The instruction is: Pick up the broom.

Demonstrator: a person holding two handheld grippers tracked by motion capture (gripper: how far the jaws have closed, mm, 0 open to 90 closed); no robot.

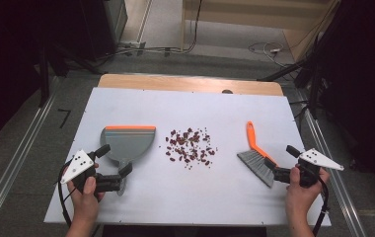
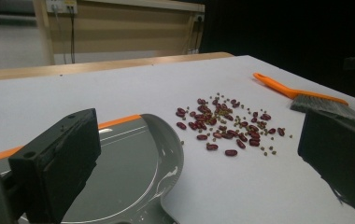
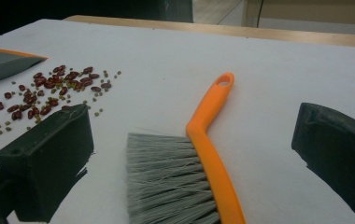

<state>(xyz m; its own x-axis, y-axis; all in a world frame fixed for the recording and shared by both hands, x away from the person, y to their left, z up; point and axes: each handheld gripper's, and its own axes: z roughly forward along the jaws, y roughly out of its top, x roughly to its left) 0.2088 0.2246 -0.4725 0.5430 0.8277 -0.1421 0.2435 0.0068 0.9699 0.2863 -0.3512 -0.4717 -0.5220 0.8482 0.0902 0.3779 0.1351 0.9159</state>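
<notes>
A grey dustpan (image 1: 128,140) with an orange front lip lies left of centre on the white table (image 1: 141,101), its handle pointing toward me. My left gripper (image 1: 114,161) is open, one jaw on each side of the pan's rear; in the left gripper view this gripper (image 2: 196,177) has the dustpan (image 2: 133,158) low between its jaws. A scatter of dark red beans (image 1: 190,146) (image 2: 227,123) lies mid-table. An orange-handled brush (image 1: 253,143) (image 3: 213,112) with grey bristles lies to the right. My right gripper (image 1: 287,162) (image 3: 192,154) is open astride its bristle end.
Small greenish grains are mixed in with the beans (image 3: 49,91). The table's wooden far edge (image 1: 190,83) shows beyond the white sheet. Metal rails (image 1: 13,163) run along the floor on both sides, and cables (image 1: 267,48) lie on the floor behind.
</notes>
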